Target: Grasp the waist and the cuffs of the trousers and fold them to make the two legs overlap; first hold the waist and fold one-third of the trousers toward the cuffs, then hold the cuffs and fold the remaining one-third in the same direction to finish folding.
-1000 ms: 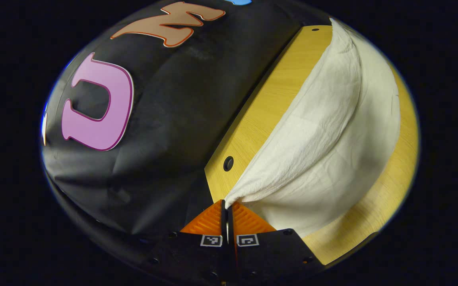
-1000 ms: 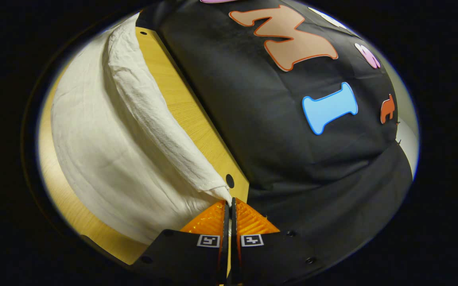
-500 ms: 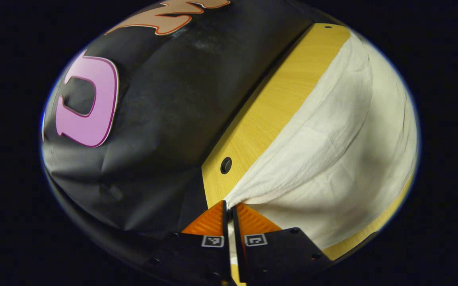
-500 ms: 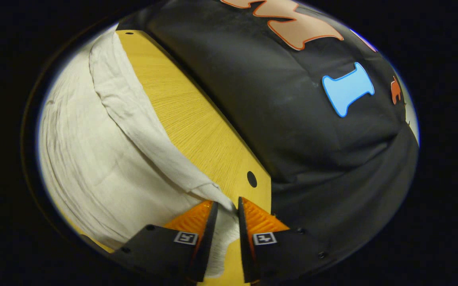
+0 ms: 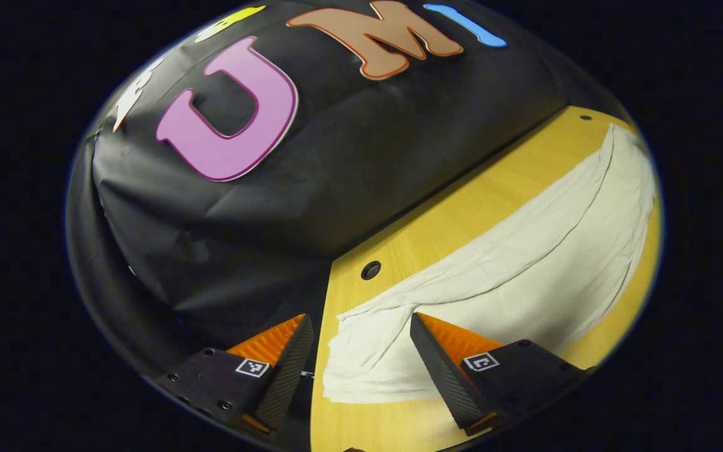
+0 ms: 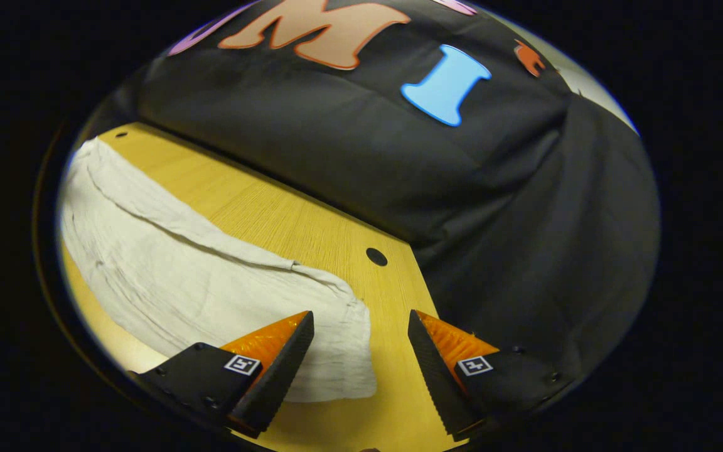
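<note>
Trousers first: the off-white, crinkled cotton trousers (image 5: 512, 263) are lying flat on the yellow wood-grain counter (image 5: 437, 220), spread in a long band with a folded edge running along the side nearest the booth's black cloth wall (image 5: 311, 188).

Left gripper (image 5: 361, 326) has its jaws spread wide and nothing between them is pinched. One end of the trousers sits in the gap, loose on the counter. One finger hangs out past the counter's edge over the dark cloth, the other is over the fabric. The gripper looks tilted down at the counter corner, hovering rather than pressing on anything as far as I can tell.

Right gripper (image 6: 361, 320), same deal: jaws wide apart, holding nothing. In the right gripper view the rounded end of the trousers (image 6: 211, 282) lies under and just beside one finger, while the other finger is over bare counter (image 6: 311, 232) near the edge. The cloth doesn't reach that second finger.

Further out, there's a small round dark hole (image 5: 371, 270) in the counter just beyond the trousers' end in the left gripper view, and another hole (image 6: 376, 257) near the corner in the right gripper view. Behind the counter, the black cloth wall (image 6: 462, 188) drapes down.
</note>
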